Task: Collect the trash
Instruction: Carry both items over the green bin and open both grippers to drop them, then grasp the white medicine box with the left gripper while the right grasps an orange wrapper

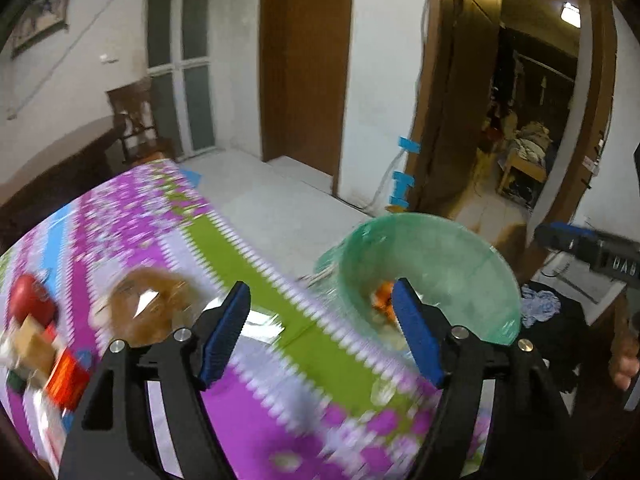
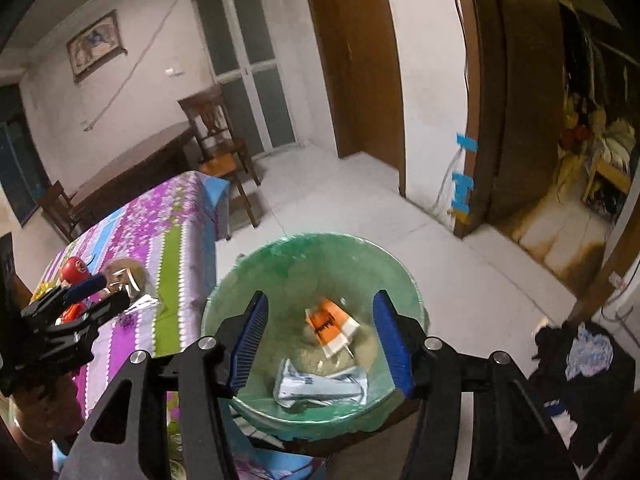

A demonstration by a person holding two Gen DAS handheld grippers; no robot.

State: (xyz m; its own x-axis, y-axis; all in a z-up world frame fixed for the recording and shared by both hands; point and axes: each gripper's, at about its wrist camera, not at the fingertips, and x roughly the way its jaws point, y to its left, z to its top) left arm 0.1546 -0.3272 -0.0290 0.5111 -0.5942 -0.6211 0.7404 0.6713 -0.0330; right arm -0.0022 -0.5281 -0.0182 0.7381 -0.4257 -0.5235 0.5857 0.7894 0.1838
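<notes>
A green bin lined with a plastic bag (image 2: 256, 276) stands beside the table's right edge; it also shows in the left wrist view (image 1: 460, 264). Inside lie an orange-and-white wrapper (image 2: 330, 326) and a crumpled silver-white packet (image 2: 320, 386). My right gripper (image 2: 326, 344) is open and empty above the bin. My left gripper (image 1: 322, 328) is open and empty above the flowered tablecloth (image 1: 168, 216). On the table lie a clear wrapper (image 1: 262, 322), a brown round item in clear plastic (image 1: 150, 306), a red round item (image 1: 28, 300) and red and tan packets (image 1: 66, 376). The left wrist view is blurred.
A wooden chair (image 2: 220, 148) and a dark wooden table (image 2: 132, 168) stand beyond the cloth-covered table. Dark clothes (image 2: 580, 364) lie heaped at the right. An open doorway (image 2: 592, 160) leads into a cluttered room. White tiled floor (image 2: 360, 208) lies beyond the bin.
</notes>
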